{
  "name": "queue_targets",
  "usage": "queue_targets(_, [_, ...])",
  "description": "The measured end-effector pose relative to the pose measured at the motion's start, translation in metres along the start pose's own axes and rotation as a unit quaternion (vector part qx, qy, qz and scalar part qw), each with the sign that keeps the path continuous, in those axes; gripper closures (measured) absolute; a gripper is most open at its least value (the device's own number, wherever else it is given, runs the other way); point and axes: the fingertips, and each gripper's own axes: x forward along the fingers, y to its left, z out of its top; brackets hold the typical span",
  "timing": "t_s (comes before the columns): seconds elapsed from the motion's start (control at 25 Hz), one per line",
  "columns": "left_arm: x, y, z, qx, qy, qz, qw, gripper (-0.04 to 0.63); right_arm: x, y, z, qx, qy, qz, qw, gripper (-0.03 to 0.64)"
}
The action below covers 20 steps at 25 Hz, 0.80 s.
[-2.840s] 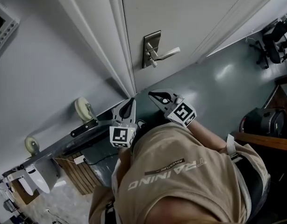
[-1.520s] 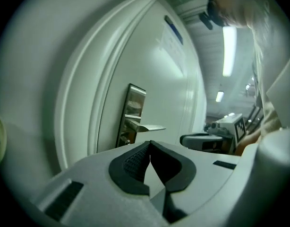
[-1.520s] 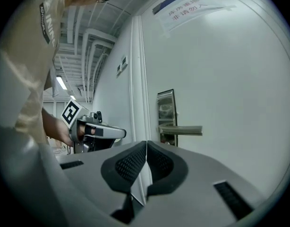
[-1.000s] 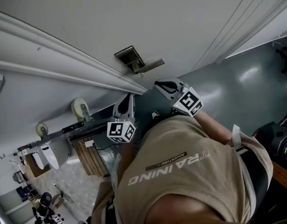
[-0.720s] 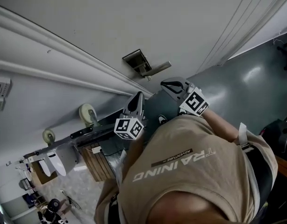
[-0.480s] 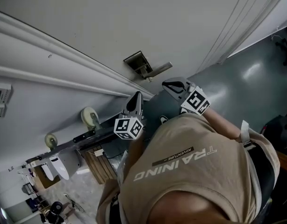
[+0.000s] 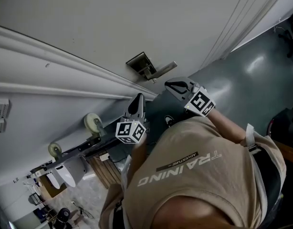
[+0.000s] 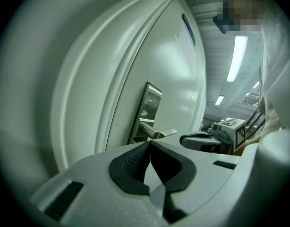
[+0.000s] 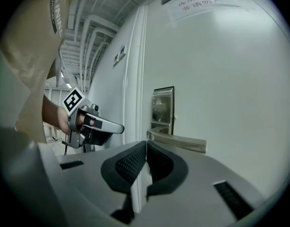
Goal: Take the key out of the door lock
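Note:
A metal lock plate (image 7: 141, 64) with a lever handle (image 7: 164, 70) sits on the white door (image 7: 137, 18). I cannot make out a key in any view. My left gripper (image 7: 138, 99) hangs below the plate and left of it, jaws shut and empty. My right gripper (image 7: 168, 85) is just under the lever's end, also shut with nothing between its pads. In the left gripper view the plate (image 8: 147, 109) and lever (image 8: 158, 133) lie beyond my shut jaws (image 8: 149, 145). The right gripper view has the plate (image 9: 162, 108) and lever (image 9: 179, 142) just past its shut jaws (image 9: 146, 145).
The door frame moulding (image 7: 65, 66) runs left of the lock. A cart with pale wheels (image 7: 93, 123) and a wooden crate (image 7: 106, 170) stand lower left. Grey-green floor (image 7: 242, 75) spreads to the right. The person's beige shirt (image 7: 194, 175) fills the foreground.
The head view has swung and tilted, so the door now crosses the frame at a slant. Both grippers stay shut and have come a little closer below the lever.

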Motion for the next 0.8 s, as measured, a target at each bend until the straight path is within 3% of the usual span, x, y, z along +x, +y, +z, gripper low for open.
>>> queue_targets(0.2, [-0.004, -0.005, -0.010, -0.005, 0.011, -0.005, 0.9999, 0.586, -0.005, 0.008, -0.003, 0.012, -0.002, -0.005, 1.000, 0.601])
queue_targets(0.4, [0.001, -0.010, -0.013, 0.012, 0.015, -0.009, 0.9998, 0.586, -0.017, 0.005, -0.007, 0.011, -0.005, -0.009, 1.000, 0.603])
queue_targets(0.48, [0.007, -0.004, -0.017, -0.010, 0.014, -0.004, 0.9999, 0.586, -0.022, 0.005, -0.005, 0.010, -0.005, -0.004, 1.000, 0.601])
queue_targets(0.56, [0.016, 0.008, -0.022, -0.068, 0.014, 0.000, 0.9976, 0.586, -0.027, 0.004, 0.000, 0.001, -0.009, 0.003, 1.000, 0.601])
queue_targets(0.64, [0.026, 0.017, -0.033, -0.140, 0.028, -0.002, 0.9898, 0.586, -0.031, 0.000, 0.002, -0.011, -0.010, 0.004, 1.000, 0.603])
queue_targets(0.72, [0.031, 0.024, -0.046, -0.227, 0.027, -0.006, 0.9735, 0.586, -0.033, -0.001, 0.000, -0.016, -0.011, 0.002, 1.000, 0.603])
queue_targets(0.8, [0.033, 0.030, -0.052, -0.323, -0.002, -0.015, 0.9463, 0.586, -0.036, 0.003, -0.003, -0.013, -0.012, 0.003, 1.000, 0.601])
